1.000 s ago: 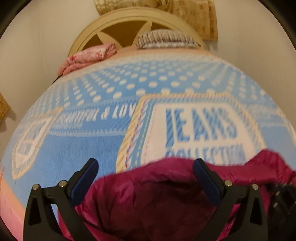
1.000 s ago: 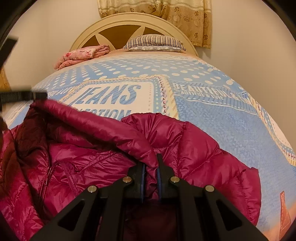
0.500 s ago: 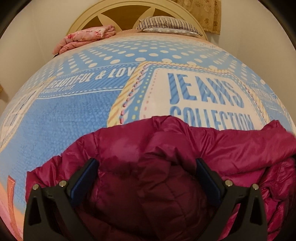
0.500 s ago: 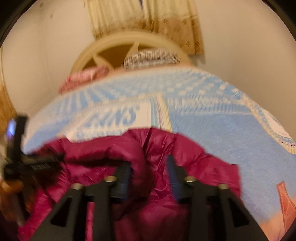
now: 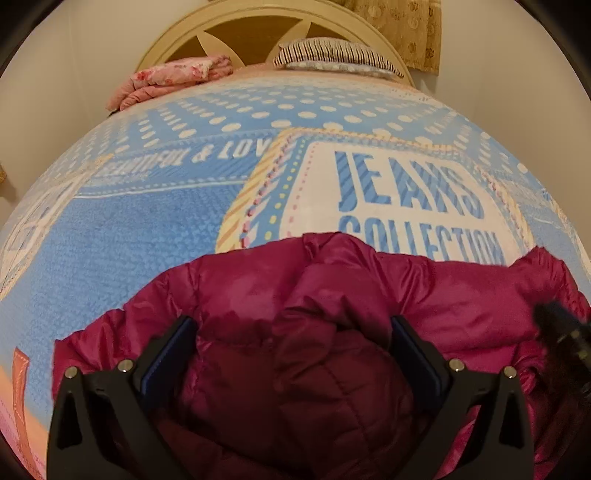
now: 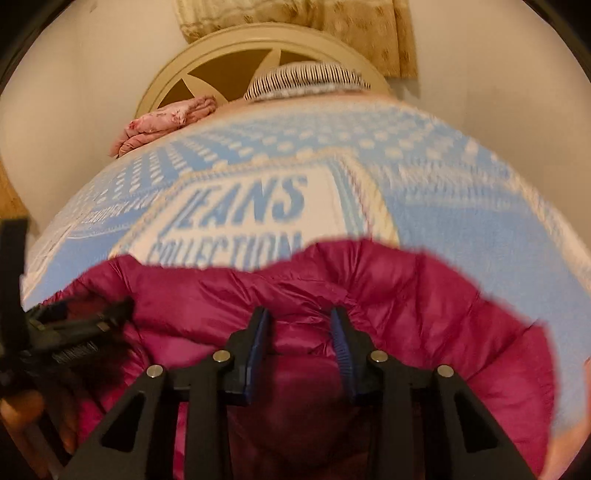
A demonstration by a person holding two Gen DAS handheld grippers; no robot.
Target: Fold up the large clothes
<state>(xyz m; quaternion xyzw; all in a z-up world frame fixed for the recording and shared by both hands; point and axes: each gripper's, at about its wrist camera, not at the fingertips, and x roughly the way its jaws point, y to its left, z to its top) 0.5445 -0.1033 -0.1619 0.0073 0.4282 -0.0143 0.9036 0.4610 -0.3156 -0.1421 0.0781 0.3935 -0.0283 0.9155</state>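
Observation:
A magenta quilted puffer jacket (image 5: pixel 332 295) lies bunched at the near end of the bed; it also shows in the right wrist view (image 6: pixel 369 295). My left gripper (image 5: pixel 293 332) is wide open just above the jacket, holding nothing. My right gripper (image 6: pixel 299 325) is open with a moderate gap over a fold of the jacket, not clamping it. The left gripper shows at the left edge of the right wrist view (image 6: pixel 74 325). The right gripper shows at the right edge of the left wrist view (image 5: pixel 565 328).
The bed has a blue bedspread (image 5: pixel 147 221) printed "JEANS COLLECTION". A folded pink blanket (image 5: pixel 173 77) and a striped pillow (image 5: pixel 332 51) lie by the cream headboard (image 5: pixel 258 26). Walls stand close on both sides.
My right gripper has let go of the jacket fold and opened. The jacket has dropped onto the bed. My left gripper stayed open over it.

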